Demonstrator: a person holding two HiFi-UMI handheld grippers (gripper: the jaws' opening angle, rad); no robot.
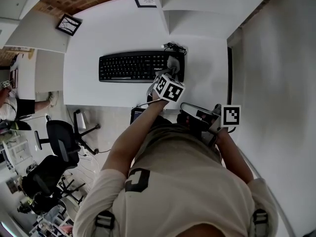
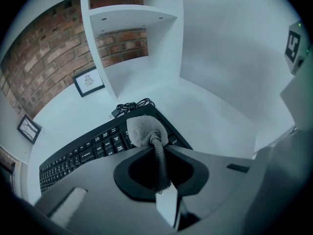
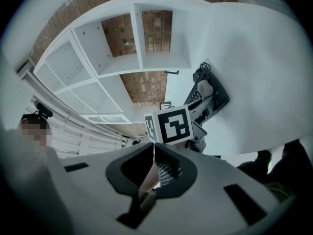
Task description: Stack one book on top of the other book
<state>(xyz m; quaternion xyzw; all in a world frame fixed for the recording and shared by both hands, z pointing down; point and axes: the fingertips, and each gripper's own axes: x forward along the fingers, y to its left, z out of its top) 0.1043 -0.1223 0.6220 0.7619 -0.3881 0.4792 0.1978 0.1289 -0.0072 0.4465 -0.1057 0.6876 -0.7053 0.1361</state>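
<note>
No book shows in any view. My left gripper (image 1: 171,73) hangs over the right end of a black keyboard (image 1: 131,66) on the white desk (image 1: 98,90). It is shut on a bunched grey cloth (image 1: 173,63). In the left gripper view the cloth (image 2: 142,130) bulges out past the closed jaws of the left gripper (image 2: 156,145), above the keyboard (image 2: 83,153). My right gripper (image 1: 186,113) is held low near my body, off the desk's front edge. In the right gripper view the jaws of the right gripper (image 3: 154,145) meet with nothing between them.
Two small framed pictures (image 1: 68,24) (image 1: 144,0) lean at the back of the desk, and a coiled cable (image 1: 174,47) lies behind the keyboard. White shelves (image 2: 132,13) rise against a brick wall. Office chairs (image 1: 59,137) and another person (image 1: 10,107) are on the floor at left.
</note>
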